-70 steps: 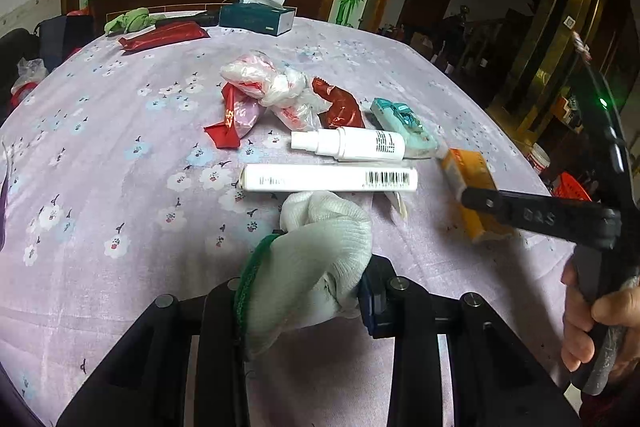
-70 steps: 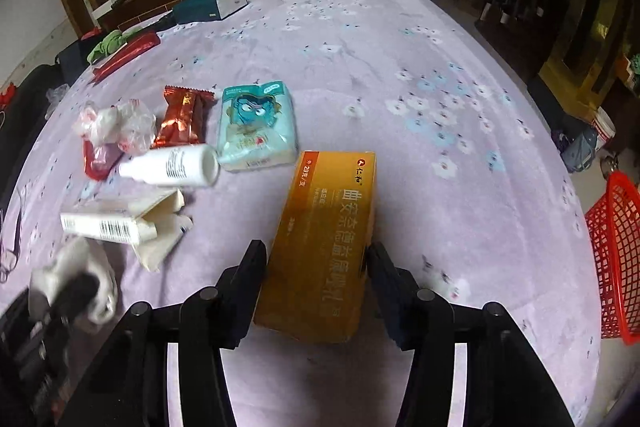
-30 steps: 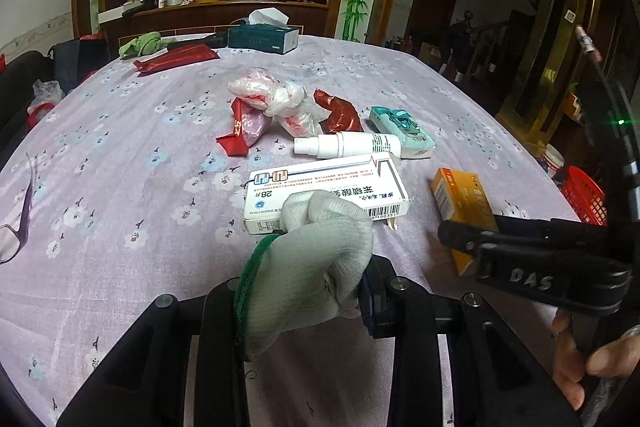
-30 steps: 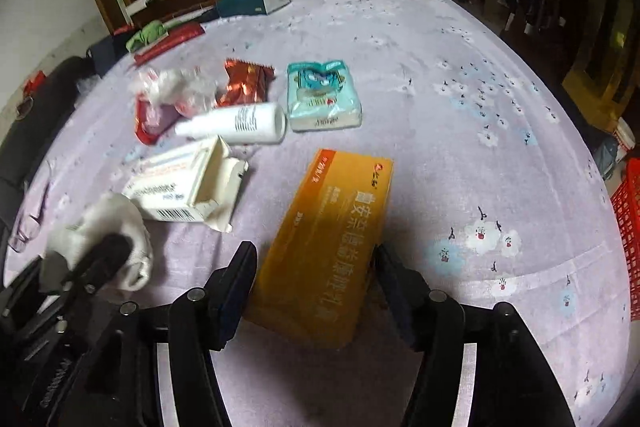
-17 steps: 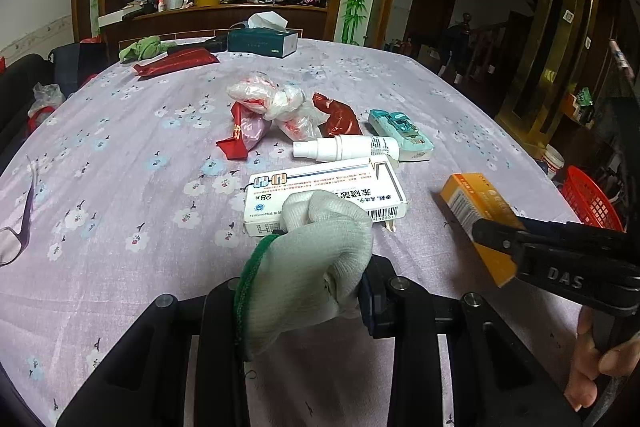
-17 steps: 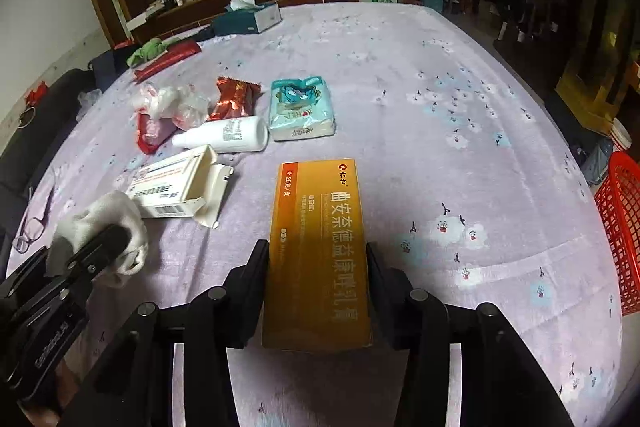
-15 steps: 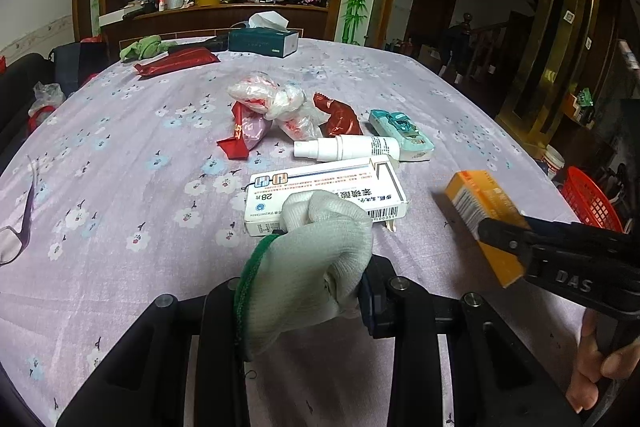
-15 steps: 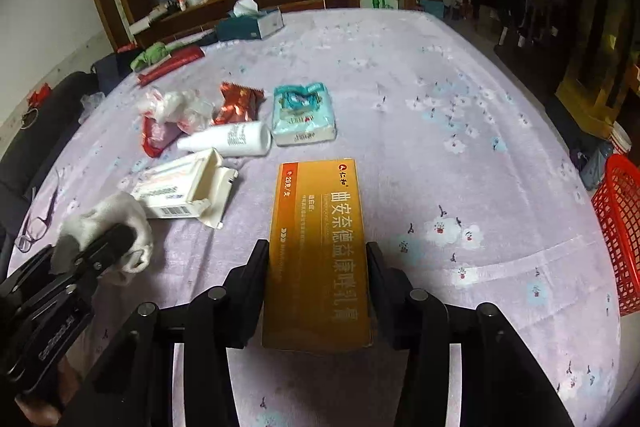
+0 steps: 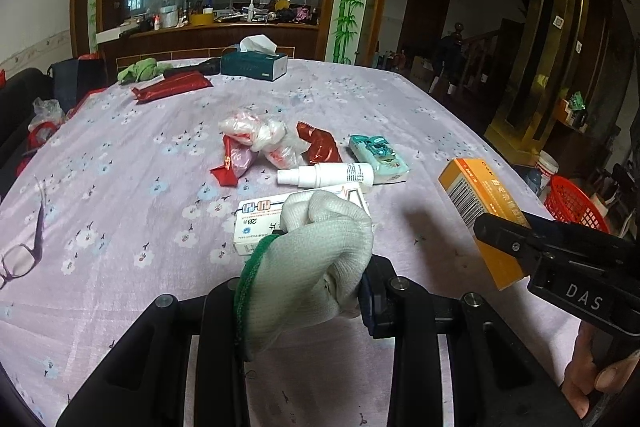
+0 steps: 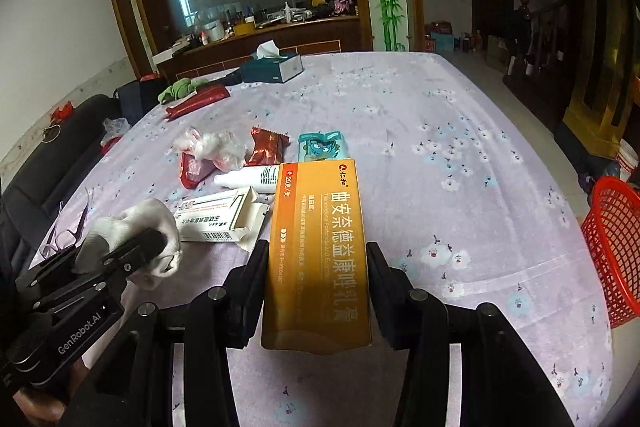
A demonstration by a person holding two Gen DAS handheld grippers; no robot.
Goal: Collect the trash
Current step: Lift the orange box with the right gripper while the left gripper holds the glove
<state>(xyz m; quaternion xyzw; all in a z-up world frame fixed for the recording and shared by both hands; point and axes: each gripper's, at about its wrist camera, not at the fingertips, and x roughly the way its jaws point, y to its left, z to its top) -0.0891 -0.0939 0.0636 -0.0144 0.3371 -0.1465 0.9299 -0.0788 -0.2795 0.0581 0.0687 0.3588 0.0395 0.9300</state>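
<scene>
The right hand-held gripper (image 10: 316, 291) is clenched on the long sides of an orange carton (image 10: 318, 247) and holds it clear of the bench (image 10: 460, 147). The left hand-held gripper (image 9: 304, 291) grasps a bunched white glove (image 9: 308, 259) with a green cuff, low over the cloth. The red basket (image 10: 612, 247) stands beyond the bench's right edge, lower than the top, and looks like the place for the trash.

The carton is light card gripped only by its sides, so a hard squeeze could crush it and a quick swing toward the basket could let it slide out. The glove is soft and hangs out of the jaws; it may snag or drag the opened white carton (image 9: 260, 223) just ahead of it, which in turn lies near the white bottle (image 9: 326, 175). With both tools close together, one could knock the other.

The bench is covered by a lilac cloth printed with small flowers. On it also lie red wrappers (image 9: 320, 147), a teal tissue pack (image 9: 378, 159), crumpled plastic (image 9: 256, 127), spectacles (image 9: 24, 247) and a tissue box (image 9: 254, 63). Behind are a mirrored sideboard and bamboo-painted pillars
</scene>
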